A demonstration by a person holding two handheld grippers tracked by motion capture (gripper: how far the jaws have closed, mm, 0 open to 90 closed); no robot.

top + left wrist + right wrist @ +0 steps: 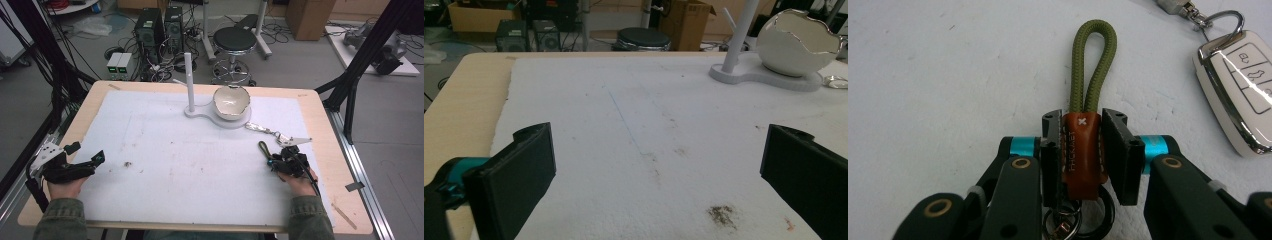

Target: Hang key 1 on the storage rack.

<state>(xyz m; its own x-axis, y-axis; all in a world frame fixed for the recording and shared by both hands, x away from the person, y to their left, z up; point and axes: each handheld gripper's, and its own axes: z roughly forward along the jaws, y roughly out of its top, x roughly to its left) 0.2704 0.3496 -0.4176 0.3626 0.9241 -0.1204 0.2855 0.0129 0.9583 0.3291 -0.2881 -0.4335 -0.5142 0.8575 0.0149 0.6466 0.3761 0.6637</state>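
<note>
A keychain lies on the white mat. It has an olive-green cord loop, a brown leather sleeve and metal rings below. My right gripper is shut on the leather sleeve, one black pad on each side. In the high view the right gripper sits at the mat's right with the cord loop sticking out ahead of it. A white car key fob lies just to the right. My left gripper rests at the mat's left edge, open wide, with nothing between its jaws.
A white cracked-egg bowl with a gold rim sits on a white stand with an upright post at the back centre. A silver chain runs from the stand toward the fob. A small dark stain marks the mat.
</note>
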